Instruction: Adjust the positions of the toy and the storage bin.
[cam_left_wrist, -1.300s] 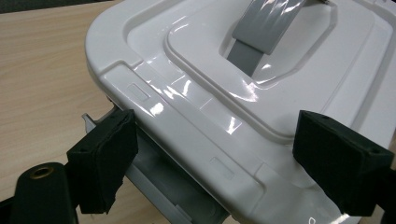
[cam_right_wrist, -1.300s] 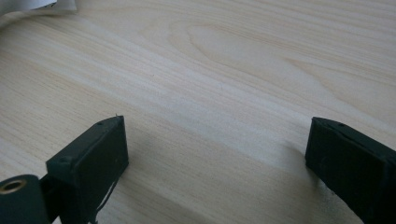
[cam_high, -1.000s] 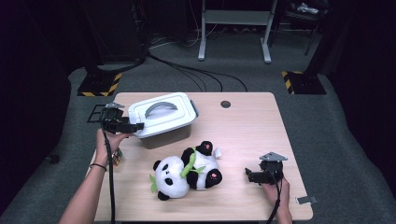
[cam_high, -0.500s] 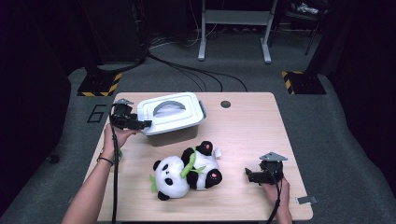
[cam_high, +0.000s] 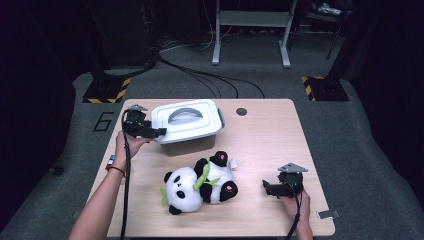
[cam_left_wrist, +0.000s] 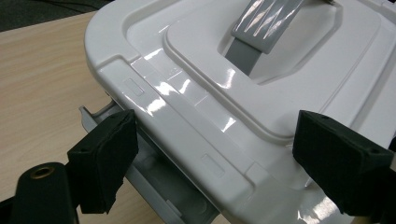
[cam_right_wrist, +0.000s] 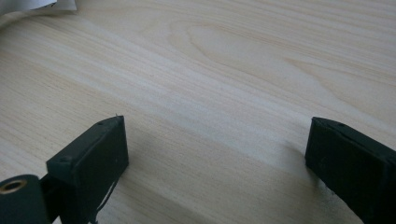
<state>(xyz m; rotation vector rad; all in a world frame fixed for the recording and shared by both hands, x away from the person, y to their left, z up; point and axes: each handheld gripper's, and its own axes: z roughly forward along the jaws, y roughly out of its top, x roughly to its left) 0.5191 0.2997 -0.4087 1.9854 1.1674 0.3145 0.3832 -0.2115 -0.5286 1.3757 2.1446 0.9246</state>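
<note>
A white lidded box (cam_high: 187, 122) with a grey handle (cam_high: 185, 114) stands at the back left of the wooden table (cam_high: 265, 145). My left gripper (cam_high: 158, 132) is at the box's left end. In the left gripper view its jaws (cam_left_wrist: 219, 163) stand wide apart over the lid's edge (cam_left_wrist: 187, 126), open, with a grey latch (cam_left_wrist: 159, 179) below. A panda plush (cam_high: 200, 185) lies on its side in the middle front. To the right of it, my right gripper (cam_high: 267, 188) rests low on the table, open, with bare wood (cam_right_wrist: 219, 158) between its pads.
A small white tag (cam_high: 233, 162) lies by the panda's head. A round hole (cam_high: 241, 111) is in the table behind the box. A metal clip (cam_high: 325, 214) sits near the front right corner. Cables and yellow-black stand feet (cam_high: 107, 91) are on the floor beyond.
The left gripper has moved right, and the box has turned square to the table and slid a little right with it. The right gripper and the panda have not moved.
</note>
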